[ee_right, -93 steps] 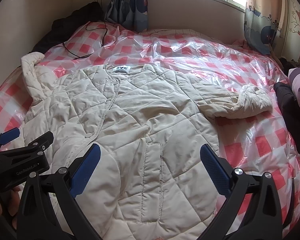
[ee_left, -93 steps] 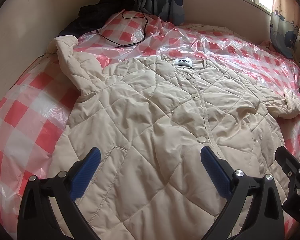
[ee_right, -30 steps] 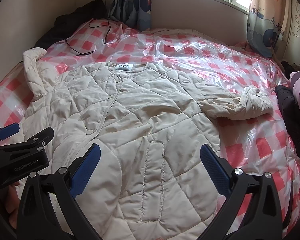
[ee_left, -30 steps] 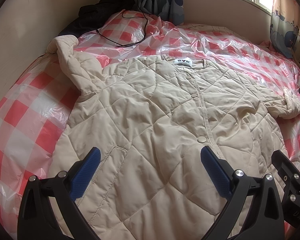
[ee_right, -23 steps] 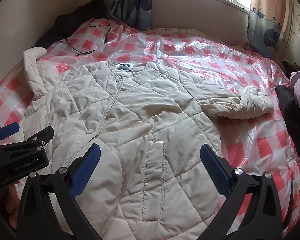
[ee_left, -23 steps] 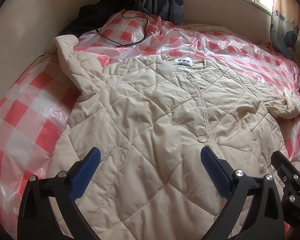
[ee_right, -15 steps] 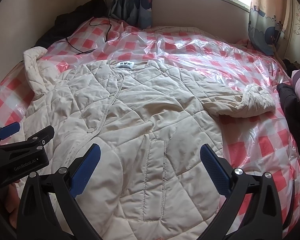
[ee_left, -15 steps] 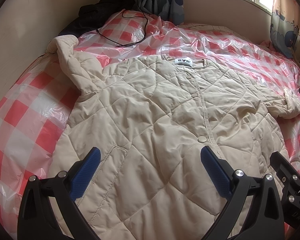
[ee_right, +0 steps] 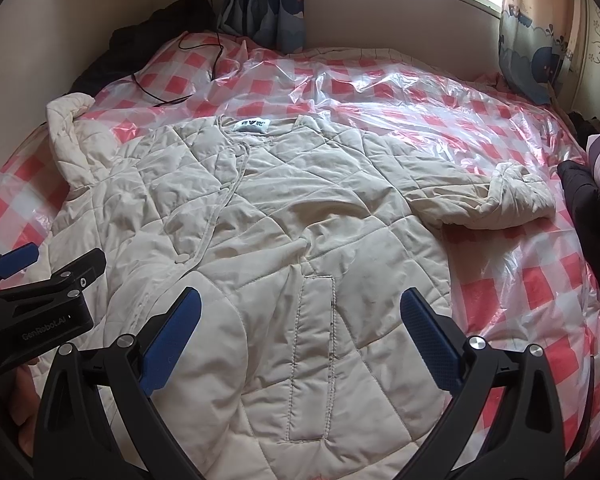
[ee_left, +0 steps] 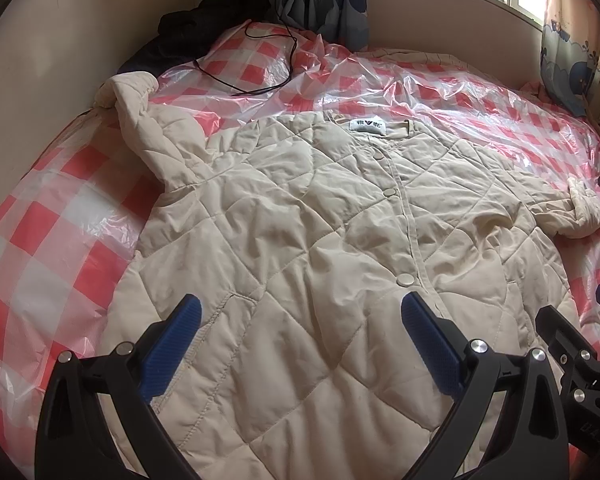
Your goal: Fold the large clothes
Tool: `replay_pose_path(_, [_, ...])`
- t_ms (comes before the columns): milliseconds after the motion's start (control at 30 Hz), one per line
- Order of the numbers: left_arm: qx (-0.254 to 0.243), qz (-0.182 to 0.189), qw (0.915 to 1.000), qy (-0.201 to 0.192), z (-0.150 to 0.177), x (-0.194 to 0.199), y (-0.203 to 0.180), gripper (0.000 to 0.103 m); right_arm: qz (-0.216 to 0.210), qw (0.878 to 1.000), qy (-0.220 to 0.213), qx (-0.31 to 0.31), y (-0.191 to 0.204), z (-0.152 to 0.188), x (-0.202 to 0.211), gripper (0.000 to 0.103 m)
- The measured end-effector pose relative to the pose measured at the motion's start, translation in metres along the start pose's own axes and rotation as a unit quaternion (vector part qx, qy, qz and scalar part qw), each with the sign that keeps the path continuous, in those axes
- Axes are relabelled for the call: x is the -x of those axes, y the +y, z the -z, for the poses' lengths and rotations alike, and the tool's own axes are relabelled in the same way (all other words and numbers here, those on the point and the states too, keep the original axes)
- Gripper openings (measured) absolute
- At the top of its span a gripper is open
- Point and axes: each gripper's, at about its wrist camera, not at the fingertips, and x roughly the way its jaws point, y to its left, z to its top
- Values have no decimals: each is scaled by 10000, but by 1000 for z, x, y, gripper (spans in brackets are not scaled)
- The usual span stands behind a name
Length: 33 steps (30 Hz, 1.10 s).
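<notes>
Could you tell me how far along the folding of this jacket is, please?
Done: the jacket lies spread flat on the bed, buttoned, label up. In hand: nothing; the left gripper and right gripper hover open above the hem, holding no fabric. Left: all the folding. The left sleeve and right sleeve lie outspread, and no fold shows in the body.

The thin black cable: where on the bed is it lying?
The thin black cable trails over the plastic-covered red-checked bedspread at the far left corner, beyond the cream quilted jacket, near the dark clothing pile.
</notes>
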Motion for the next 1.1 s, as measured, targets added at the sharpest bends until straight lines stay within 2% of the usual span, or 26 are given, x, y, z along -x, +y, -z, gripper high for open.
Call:
replay_pose_path(933, [1,156,9999,74,-3,-6,-7,96,-108,9997,144,-136,-3,14,-6,96])
replay_pose_path(1100, [-22,198,9997,121,-2,-9,-13,96,-285,9989,266,-262,-7,14,-8,96])
